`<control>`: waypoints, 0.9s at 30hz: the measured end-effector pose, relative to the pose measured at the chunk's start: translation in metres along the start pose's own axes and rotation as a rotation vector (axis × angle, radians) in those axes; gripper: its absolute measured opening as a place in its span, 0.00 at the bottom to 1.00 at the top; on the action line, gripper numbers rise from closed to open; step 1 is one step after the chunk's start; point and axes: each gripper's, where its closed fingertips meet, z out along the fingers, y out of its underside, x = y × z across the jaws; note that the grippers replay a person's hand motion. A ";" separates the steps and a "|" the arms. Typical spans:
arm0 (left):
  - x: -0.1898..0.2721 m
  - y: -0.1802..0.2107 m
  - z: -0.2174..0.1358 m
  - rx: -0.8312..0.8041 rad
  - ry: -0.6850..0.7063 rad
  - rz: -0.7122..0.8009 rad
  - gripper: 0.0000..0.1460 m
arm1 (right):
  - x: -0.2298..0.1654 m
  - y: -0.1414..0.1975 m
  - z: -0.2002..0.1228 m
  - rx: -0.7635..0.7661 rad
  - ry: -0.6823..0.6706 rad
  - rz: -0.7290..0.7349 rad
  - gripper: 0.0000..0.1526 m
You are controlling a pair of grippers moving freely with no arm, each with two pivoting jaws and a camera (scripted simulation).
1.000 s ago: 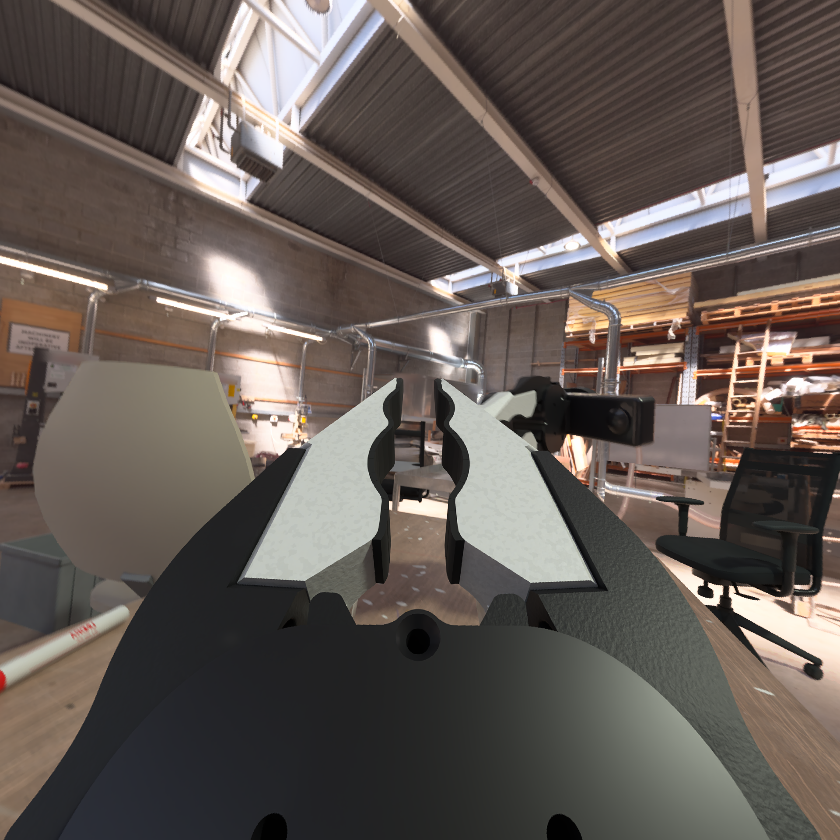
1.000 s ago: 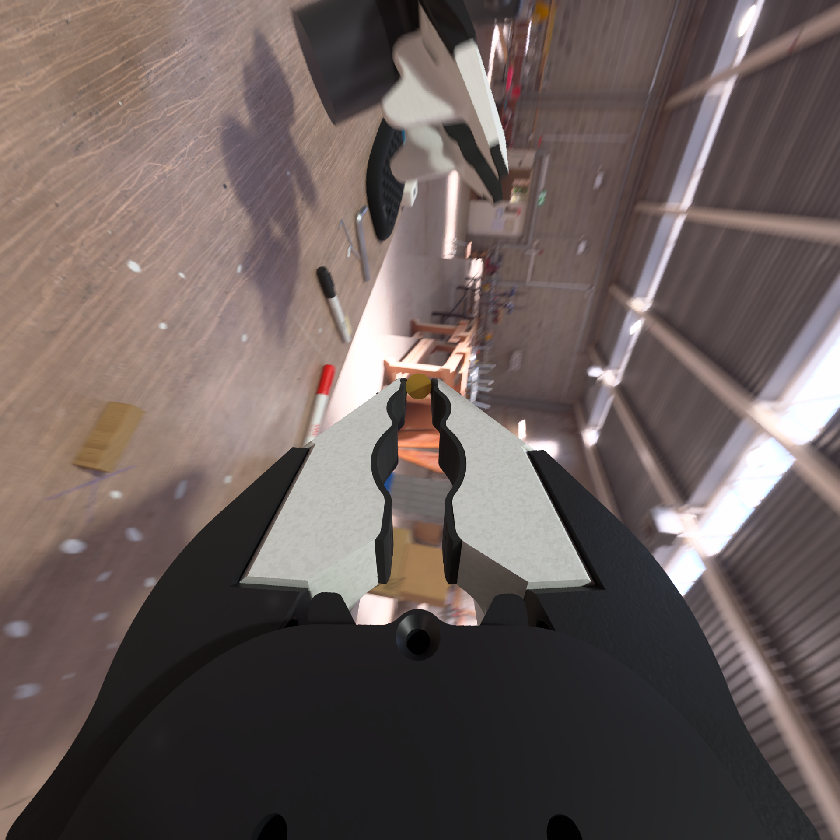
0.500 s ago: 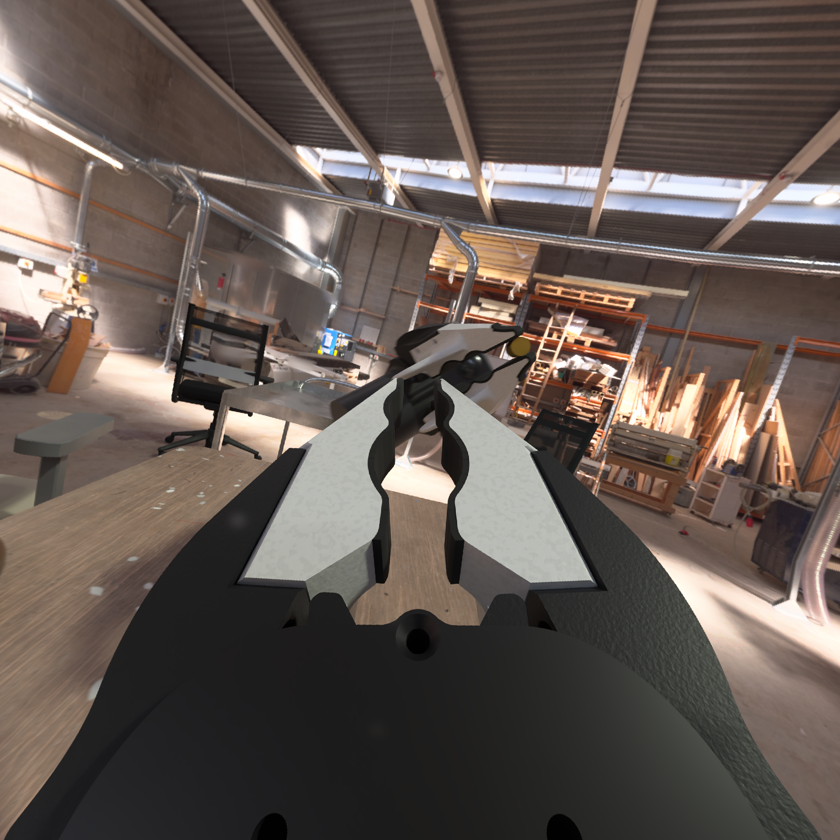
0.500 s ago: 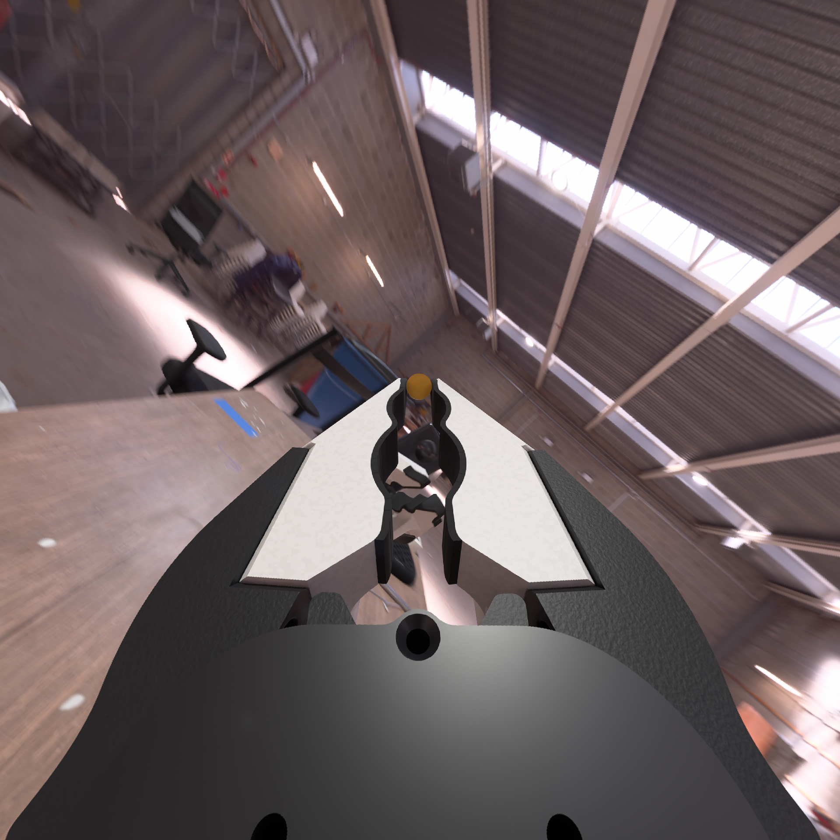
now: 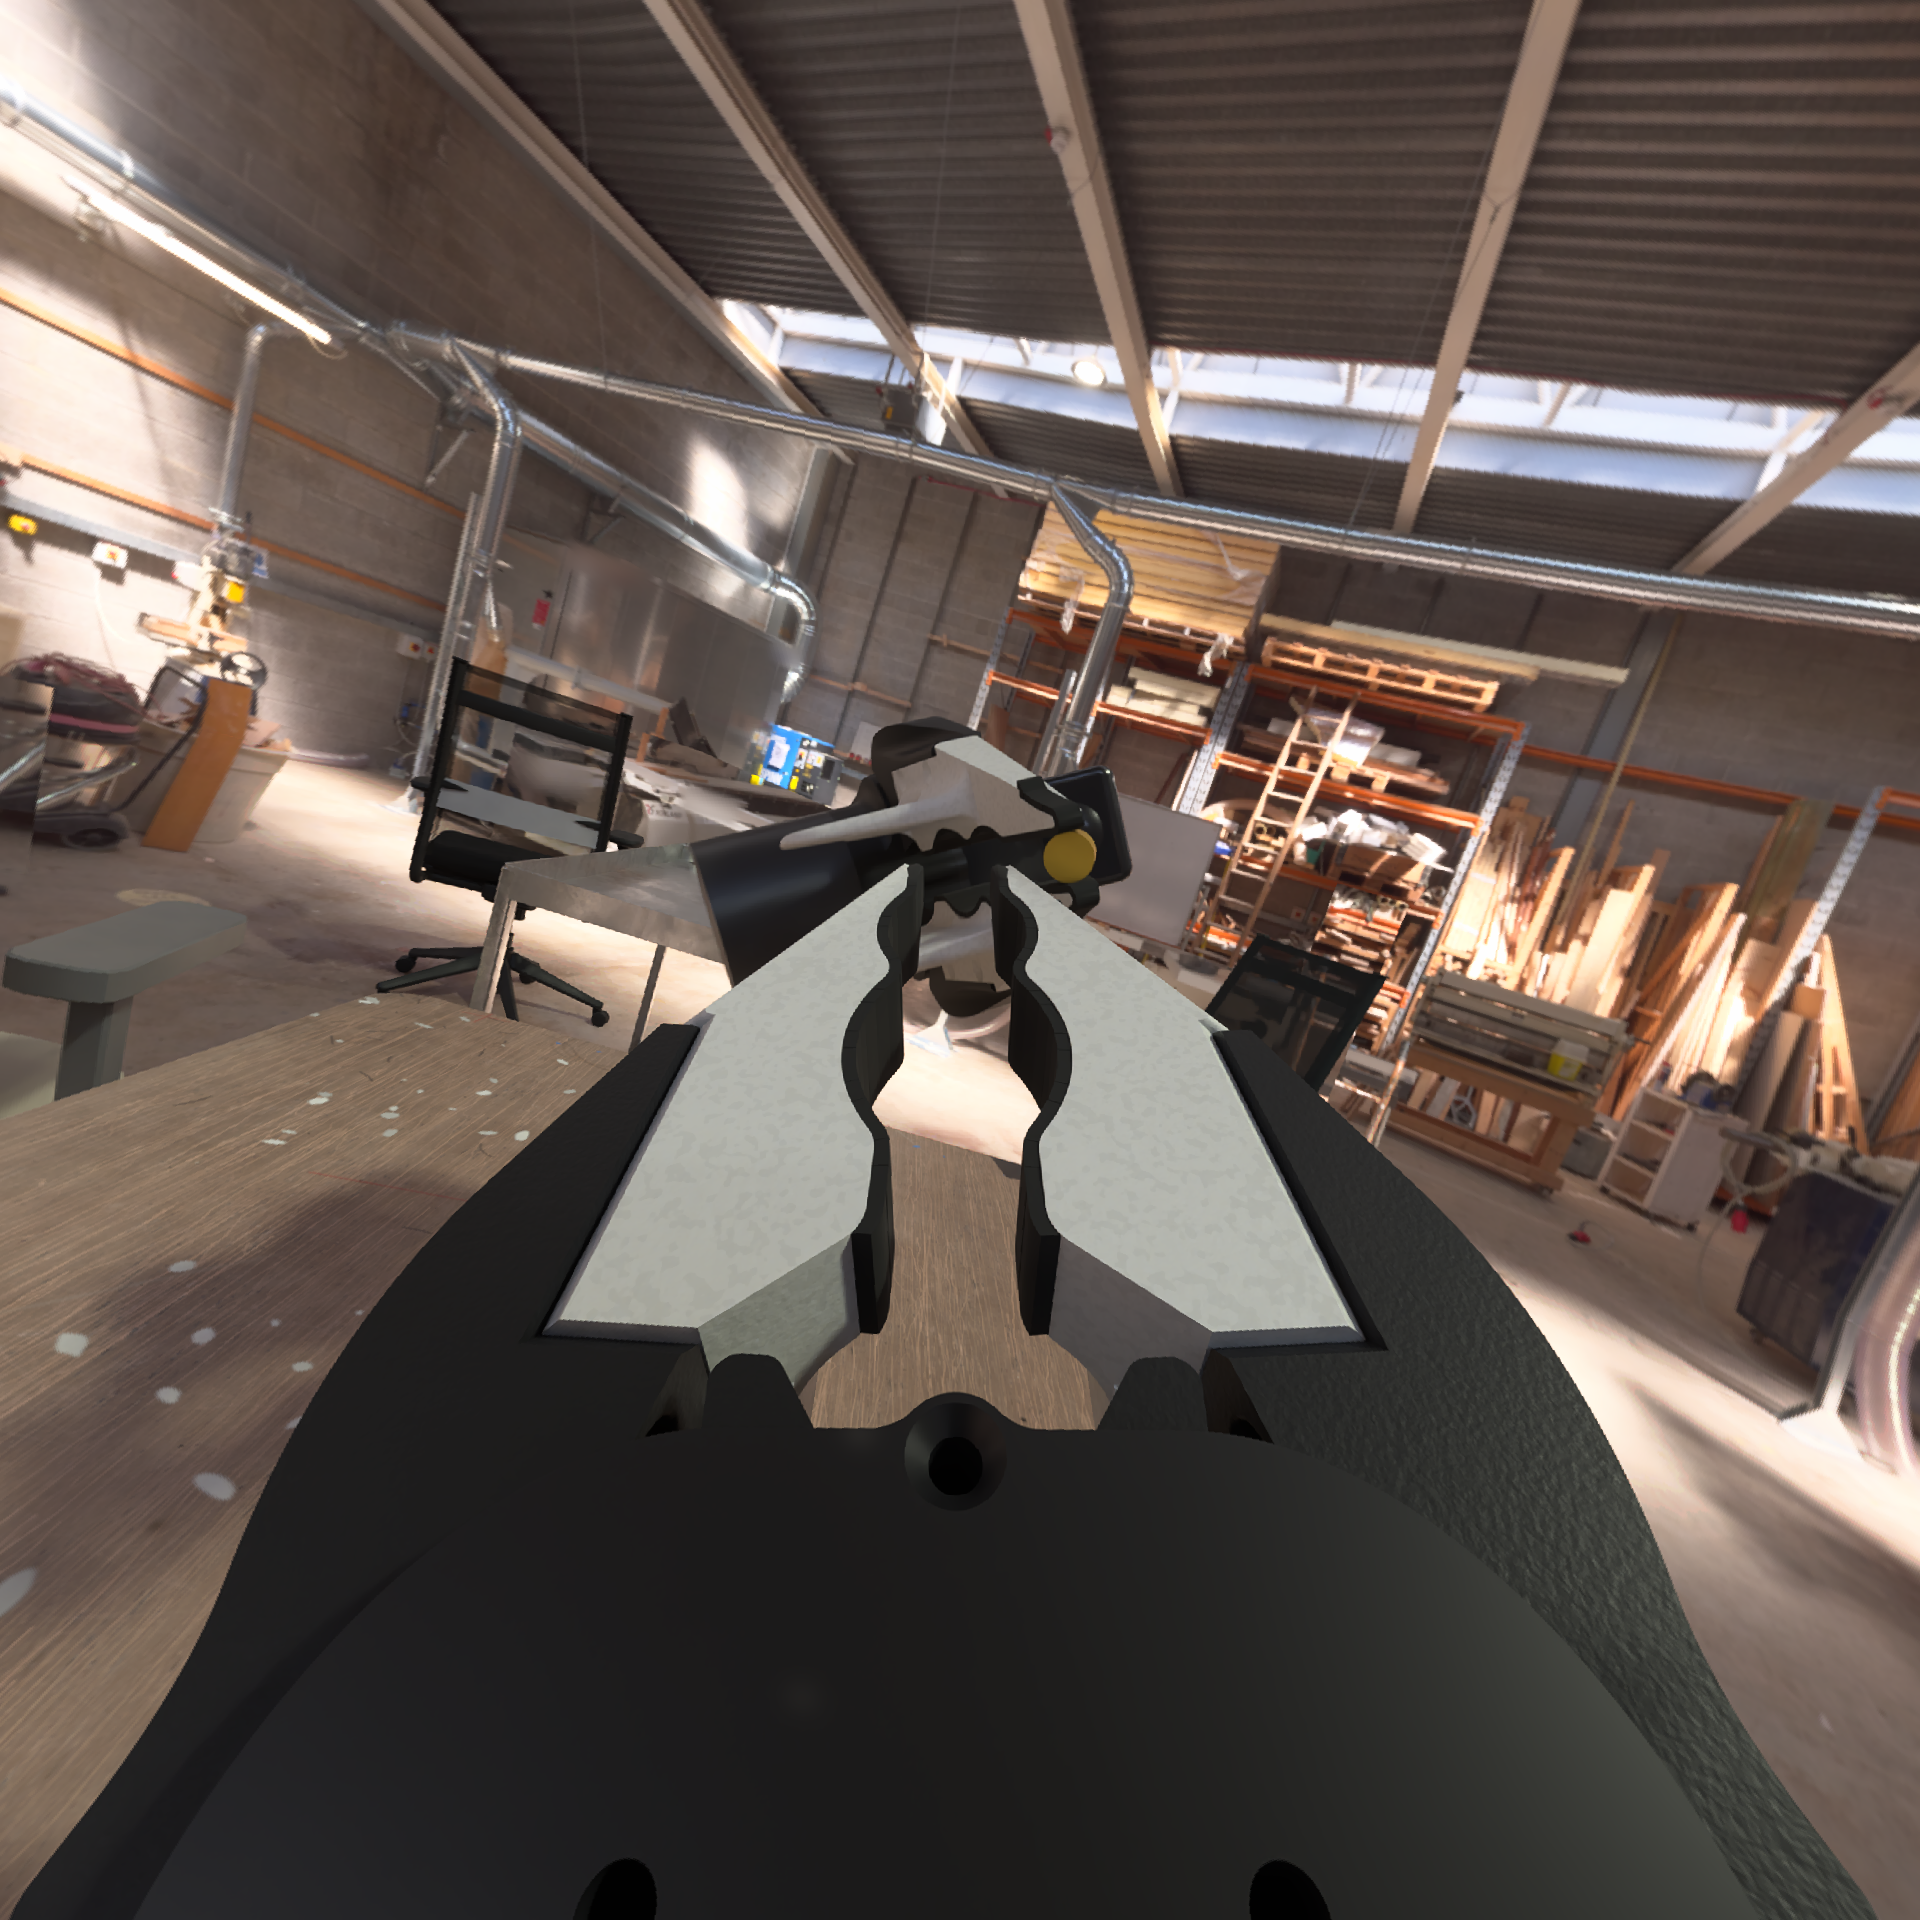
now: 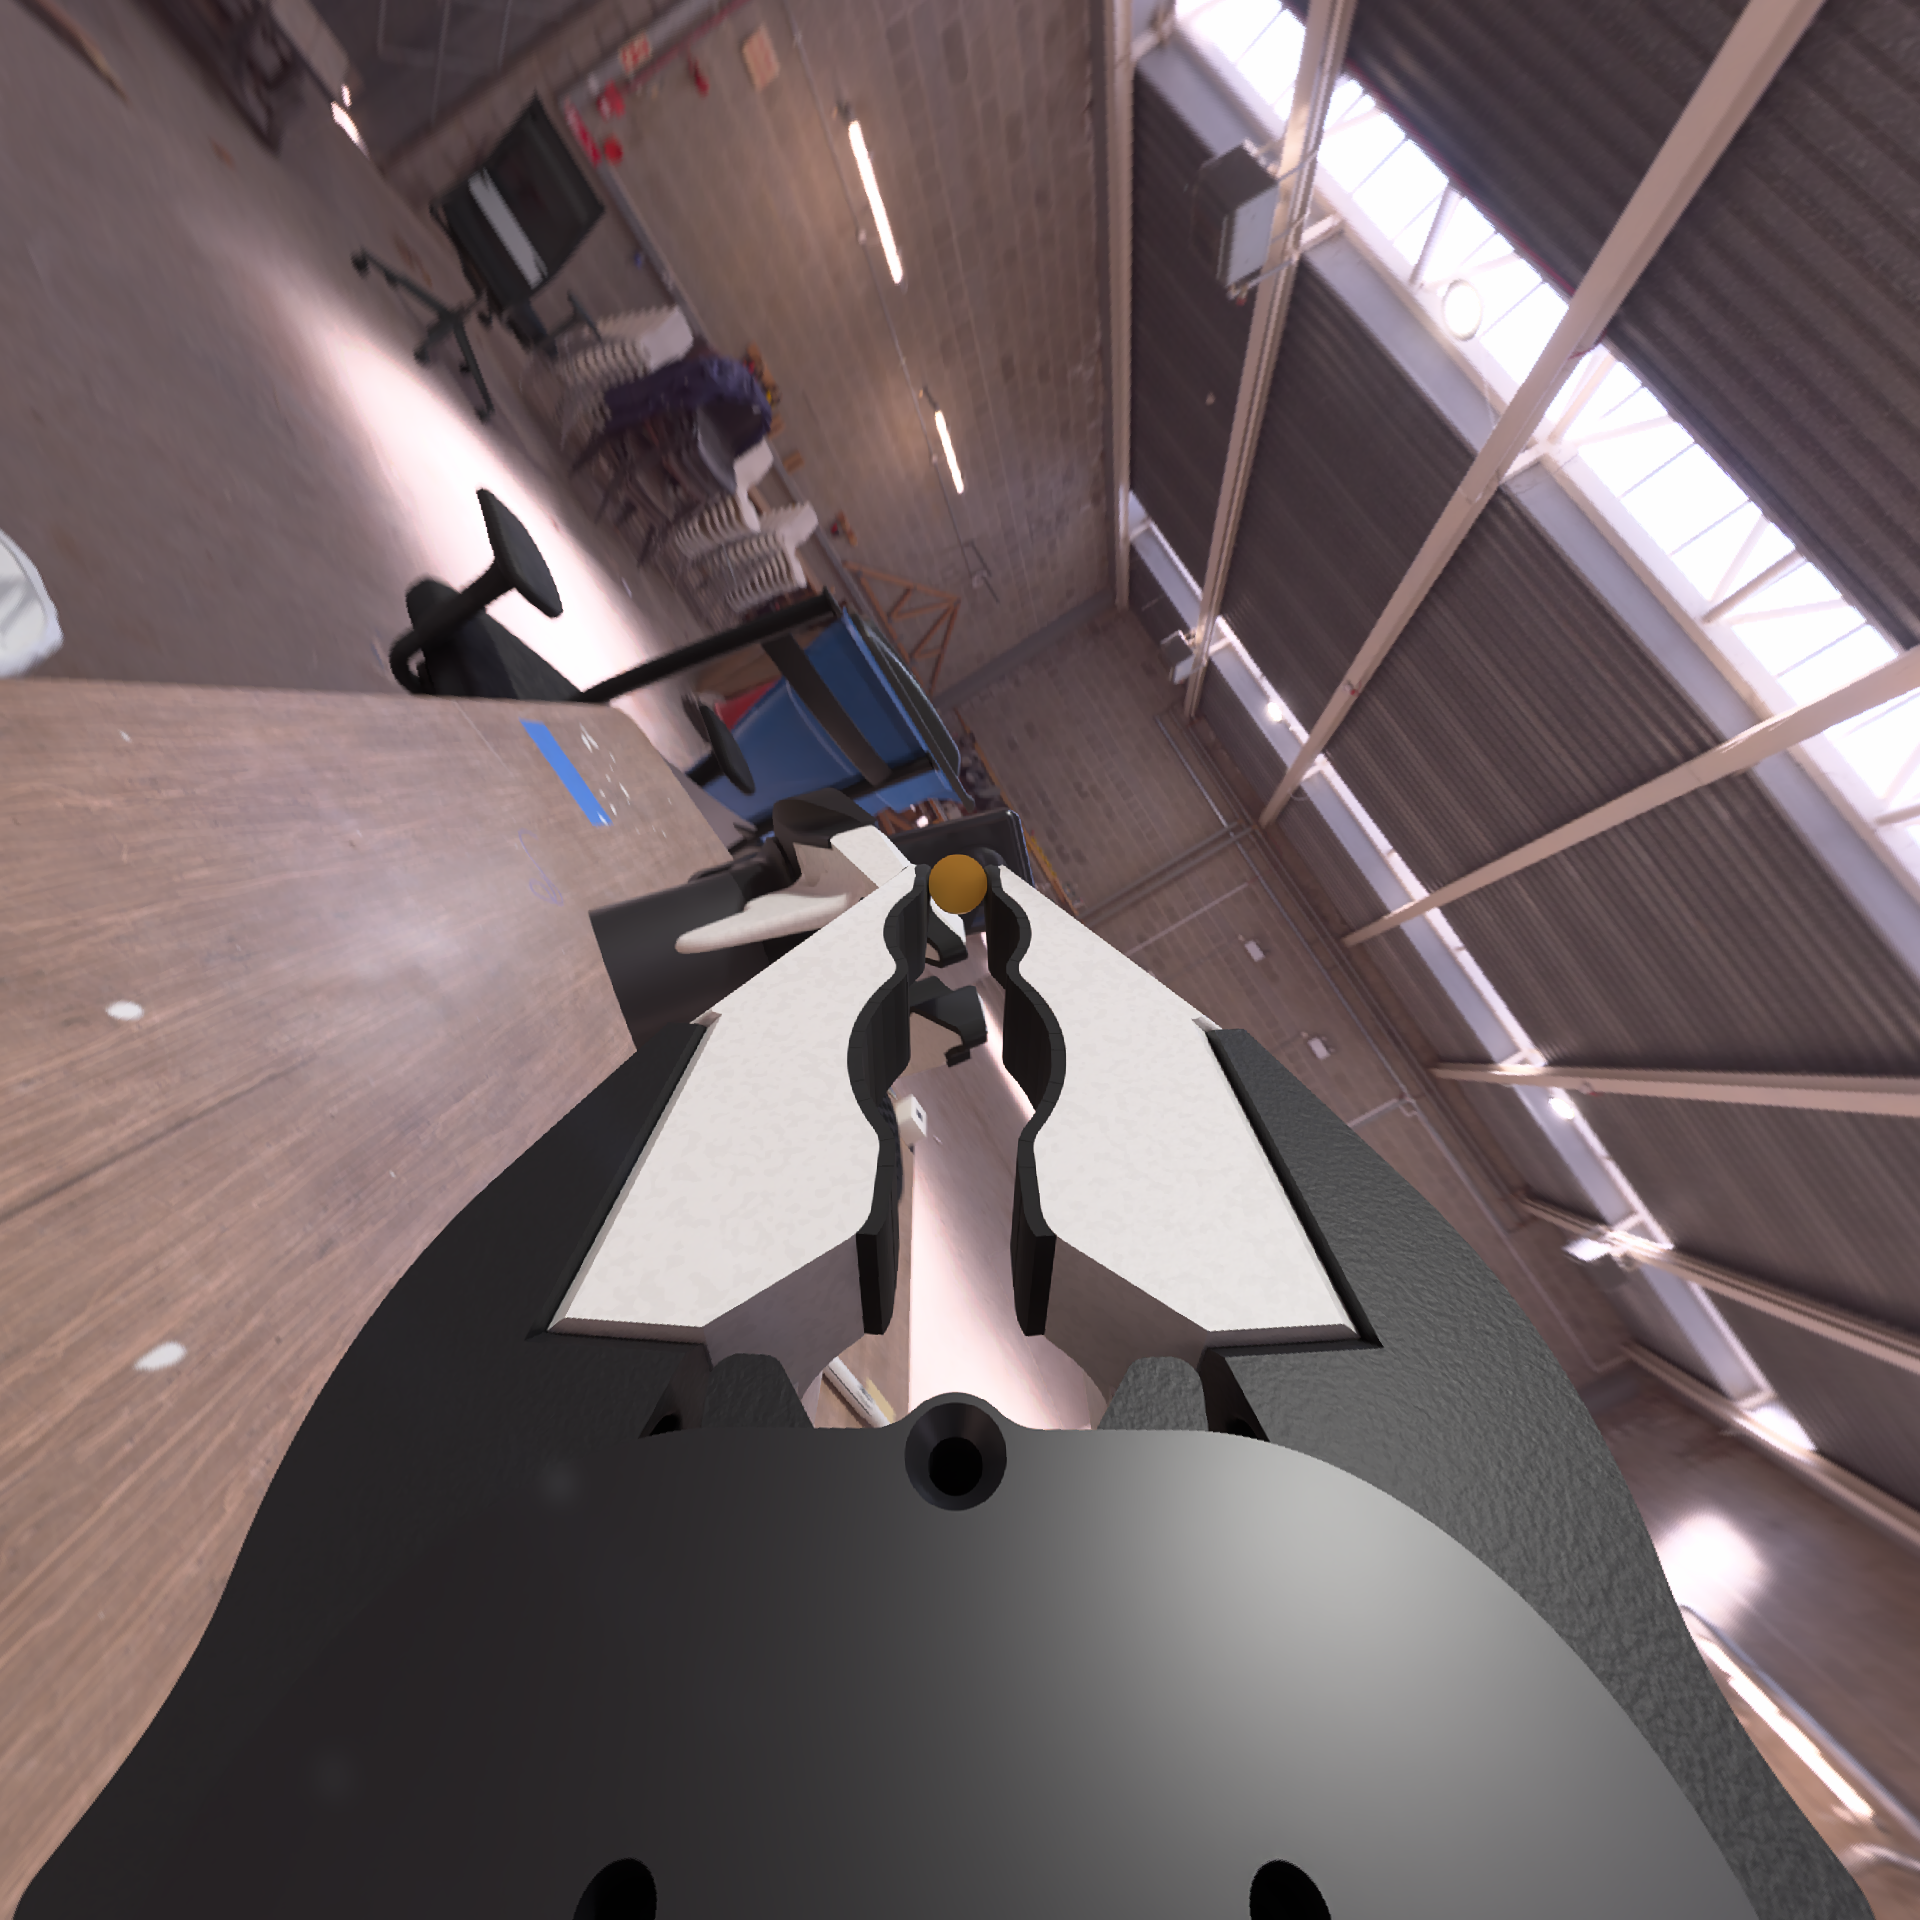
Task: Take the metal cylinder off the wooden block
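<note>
My right gripper (image 6: 954, 902) is shut on a small brass-coloured metal cylinder (image 6: 957, 881), pinched end-on at its very fingertips and held in the air above the table. The wooden block is not in view. My left gripper (image 5: 954, 894) has a narrow gap between its jaws with nothing in it. It points at the right gripper (image 5: 1044, 847), which hangs just past its tips with the cylinder (image 5: 1070, 854) to their right. In the right wrist view the left gripper (image 6: 873, 871) lies just beyond and left of the cylinder.
The wooden table (image 5: 208, 1195) runs under both grippers, and its edge with a blue tape mark (image 6: 566, 774) shows in the right wrist view. Office chairs (image 5: 520, 831) (image 6: 468, 634), a metal table (image 5: 592, 883) and timber racks (image 5: 1403, 790) stand beyond.
The right view swung up from looking down on the table, with the block and markers, to the hall. The left view turned right. The right gripper kept the cylinder, and the two grippers now face each other closely.
</note>
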 end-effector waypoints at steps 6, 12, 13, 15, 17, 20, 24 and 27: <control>0.010 -0.002 -0.006 -0.040 0.046 -0.018 0.09 | 0.003 -0.011 0.000 -0.087 -0.021 -0.132 0.06; 0.018 -0.002 -0.003 -0.020 0.111 -0.101 0.09 | 0.002 -0.010 0.000 -0.121 -0.049 -0.135 0.06; 0.018 -0.002 -0.004 -0.015 0.114 -0.104 0.09 | 0.001 -0.009 0.000 -0.125 -0.047 -0.133 0.06; 0.017 -0.001 -0.004 -0.021 0.104 -0.098 0.09 | 0.000 -0.010 0.000 -0.119 -0.040 -0.129 0.06; 0.017 0.000 -0.004 -0.024 0.102 -0.098 0.09 | 0.000 -0.010 0.000 -0.117 -0.034 -0.129 0.06; 0.018 0.000 -0.004 -0.019 0.122 -0.126 0.09 | -0.001 -0.010 -0.001 -0.120 -0.033 -0.128 0.06; 0.017 0.002 -0.003 -0.025 0.115 -0.132 0.09 | -0.001 -0.009 -0.003 -0.118 -0.033 -0.112 0.06; 0.017 0.003 -0.002 -0.038 0.116 -0.141 0.09 | -0.003 -0.008 -0.004 -0.123 -0.038 -0.105 0.06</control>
